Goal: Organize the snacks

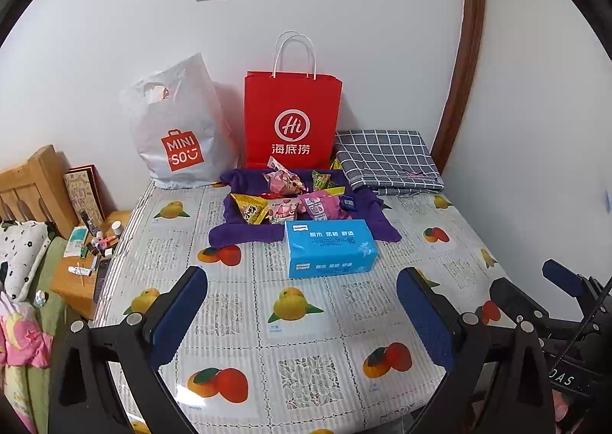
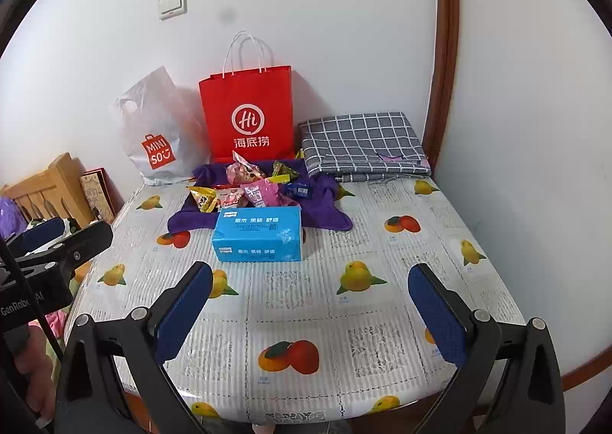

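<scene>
Snacks: the snack packets [image 1: 294, 197] are lying in a loose heap on a purple cloth [image 1: 244, 233] near the far edge of the table; a yellow triangular pack [image 1: 250, 209] is sitting at the left of the heap, pink packs in the middle, a small dark blue pack [image 1: 348, 202] at the right.
Tissue pack: a blue tissue pack [image 1: 329, 248] is resting just in front of the heap, its far edge overlapping the cloth.
Bags: a red paper bag [image 1: 292, 120] is standing upright against the wall right behind the snacks, and a white plastic shopping bag [image 1: 178, 132] is slumping beside it on the left.
Folded fabric: a grey checked fabric [image 1: 386, 160] is lying at the far right corner.
Table: the fruit-print tablecloth [image 1: 306, 323] is covering the whole top.
Your left gripper [image 1: 302, 304]: you are holding it with its jaws spread wide, nothing between them, hovering over the near part of the table, well short of the snacks.
Your right gripper [image 2: 310, 304]: you are holding it fully spread too, gripping nothing, over the near edge, also apart from the tissue pack.
</scene>
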A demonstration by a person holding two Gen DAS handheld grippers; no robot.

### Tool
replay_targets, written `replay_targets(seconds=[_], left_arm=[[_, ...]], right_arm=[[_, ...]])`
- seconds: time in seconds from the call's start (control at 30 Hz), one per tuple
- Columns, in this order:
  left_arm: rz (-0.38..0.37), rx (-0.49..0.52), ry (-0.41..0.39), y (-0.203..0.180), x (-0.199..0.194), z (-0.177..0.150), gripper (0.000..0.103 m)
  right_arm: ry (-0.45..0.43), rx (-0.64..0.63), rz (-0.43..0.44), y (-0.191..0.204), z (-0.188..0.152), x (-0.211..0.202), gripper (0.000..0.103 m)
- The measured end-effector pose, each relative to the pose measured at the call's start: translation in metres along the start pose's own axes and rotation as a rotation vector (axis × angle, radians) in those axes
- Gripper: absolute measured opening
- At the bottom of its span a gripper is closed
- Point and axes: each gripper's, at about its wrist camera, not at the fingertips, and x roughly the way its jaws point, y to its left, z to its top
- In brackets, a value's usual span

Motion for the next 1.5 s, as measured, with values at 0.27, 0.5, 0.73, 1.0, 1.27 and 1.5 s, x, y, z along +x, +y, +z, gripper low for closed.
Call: replay_targets(seconds=[0.27, 0.5, 0.73, 1.0, 1.27, 1.5], left_arm=[[-0.006, 0.003, 0.007, -0.0031, 0.0005, -0.0004, 0.1], [-0.01, 0.007, 0.003, -0.0052, -0.0016, -0.0009, 0.1], [-0.012, 0.005, 0.003, -0.0052, -0.0019, -0.0007, 0.1], [-0.014, 0.006, 0.003, -0.0069, -0.0025, -0.0009, 0.1], [-0.014, 0.006, 0.004, -0.007, -0.0026, -0.0011, 0.1], [-0.015, 0.007, 0.002, -0.008, -0.0023, -0.0014, 0.1]], right_arm=[[0.005, 0.011, -0.006, -0.0048, -0.0032, -0.0004, 0.101], [0.006, 0.019, -0.005, -0.0073, -0.0045, -0.0006, 0.101], [0.005, 0.022, -0.003, -0.0079, -0.0059, -0.0014, 0.101], [0.004, 0.024, -0.002, -0.0073, -0.0066, -0.0023, 0.101], [0.003, 0.025, -0.001, -0.0079, -0.0065, -0.0025, 0.101], [0.003, 0.025, 0.001, -0.008, -0.0065, -0.0029, 0.101]])
